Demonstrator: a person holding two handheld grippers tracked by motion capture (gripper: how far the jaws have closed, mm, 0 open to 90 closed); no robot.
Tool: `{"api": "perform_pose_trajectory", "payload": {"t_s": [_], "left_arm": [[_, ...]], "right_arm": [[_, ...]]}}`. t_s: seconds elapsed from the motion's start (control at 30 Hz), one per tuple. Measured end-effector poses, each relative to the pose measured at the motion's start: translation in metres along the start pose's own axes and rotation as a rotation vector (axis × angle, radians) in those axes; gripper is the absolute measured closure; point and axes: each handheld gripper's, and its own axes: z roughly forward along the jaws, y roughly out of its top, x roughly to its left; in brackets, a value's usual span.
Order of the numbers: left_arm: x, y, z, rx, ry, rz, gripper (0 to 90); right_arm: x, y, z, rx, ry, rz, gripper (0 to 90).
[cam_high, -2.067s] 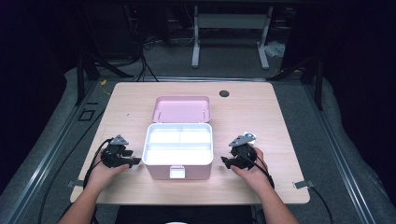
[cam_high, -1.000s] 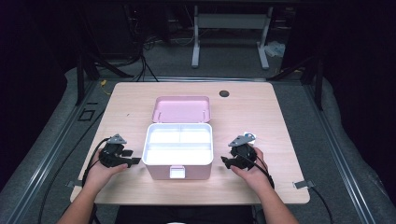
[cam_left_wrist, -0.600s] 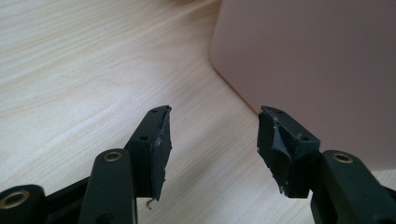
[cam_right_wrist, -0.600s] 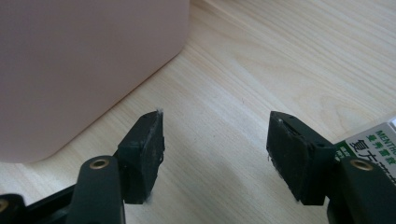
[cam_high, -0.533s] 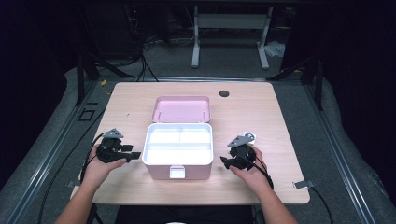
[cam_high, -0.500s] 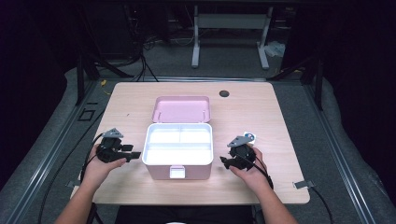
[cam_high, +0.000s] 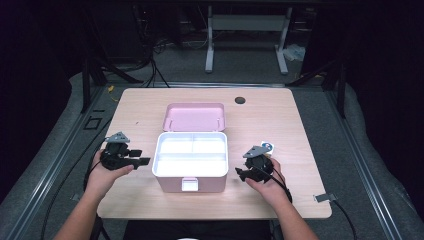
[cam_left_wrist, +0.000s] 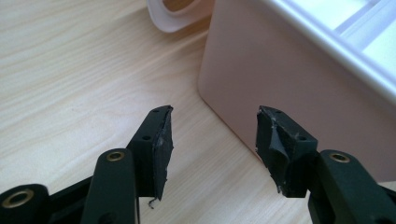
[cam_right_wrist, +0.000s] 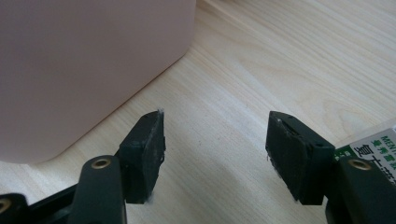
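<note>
Left claw (cam_high: 142, 156) has risen beside open pink box (cam_high: 190, 175).

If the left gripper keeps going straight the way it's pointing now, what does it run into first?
Most likely the pink box. The left gripper has open, empty jaws aimed at the box's near corner and side wall, with bare table beneath. Depth is hard to judge, but nothing else lies in that line.

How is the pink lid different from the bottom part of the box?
The lid is pink inside and has no walls across it, while the box base is white inside and split into compartments. The lid lies flipped back, farther from the person; the base sits nearer, between the two grippers. Both have pink outsides and rounded corners.
</note>
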Motion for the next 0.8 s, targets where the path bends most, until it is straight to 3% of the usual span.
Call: {"api": "perform_pose_trajectory", "payload": {"t_s": [0.3, 0.8], "left_arm": [[-0.006, 0.019, -0.01, -0.004, 0.014, 0.044, 48.3], [-0.024, 0.047, -0.022, -0.016, -0.003, 0.107, 50.7]], "right_arm": [[-0.001, 0.0, -0.002, -0.008, -0.002, -0.002, 37.5], [0.0, 0.001, -0.003, -0.014, 0.006, -0.006, 39.7]]}}
